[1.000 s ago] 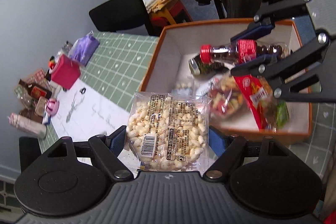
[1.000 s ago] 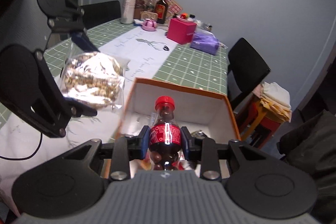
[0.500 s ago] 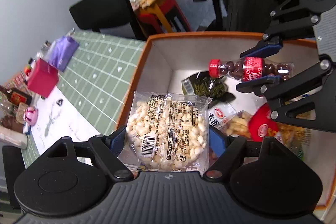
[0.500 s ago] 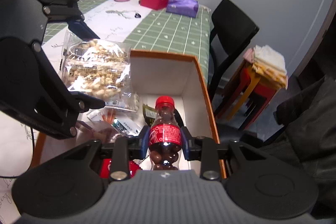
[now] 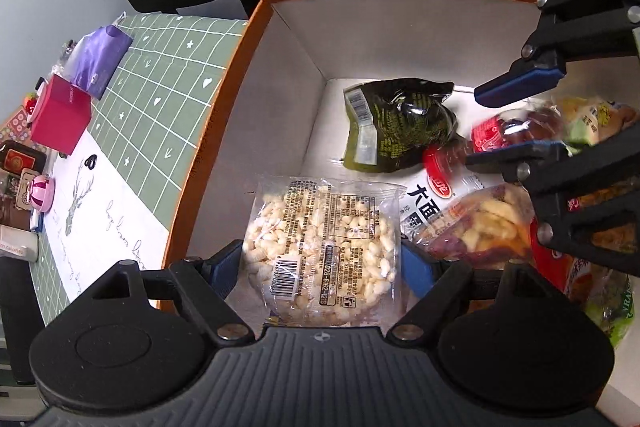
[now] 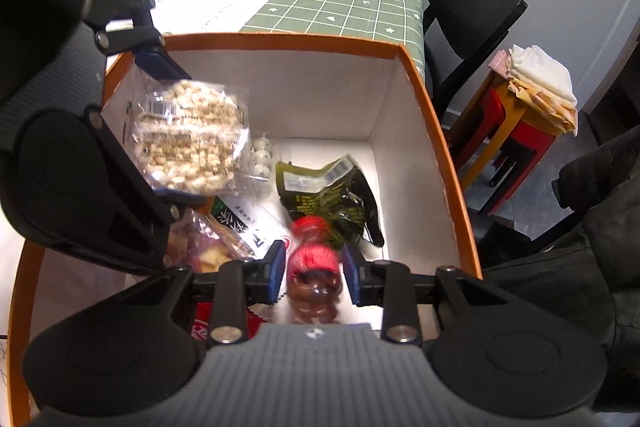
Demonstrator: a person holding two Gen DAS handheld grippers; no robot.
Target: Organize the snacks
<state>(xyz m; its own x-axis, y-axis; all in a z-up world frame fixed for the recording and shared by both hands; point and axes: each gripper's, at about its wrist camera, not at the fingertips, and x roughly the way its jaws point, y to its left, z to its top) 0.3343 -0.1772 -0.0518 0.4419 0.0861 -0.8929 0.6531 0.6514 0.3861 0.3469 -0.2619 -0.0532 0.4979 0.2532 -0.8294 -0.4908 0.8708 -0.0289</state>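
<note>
The left gripper (image 5: 322, 261) pinches something between its blue pads. The right gripper (image 6: 314, 277) has opened up, pads spread apart.

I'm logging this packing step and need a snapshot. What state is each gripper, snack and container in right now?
left gripper: shut on the puffed rice pack, inside the box.
puffed rice pack: sealed, held above the box floor.
right gripper: open, jaws apart beside the bottle.
candy bottle: capped, blurred, between the jaws.
dark green pouch: sealed, lying crumpled on the box floor.
orange box: open-topped, partly filled with snacks.
</note>
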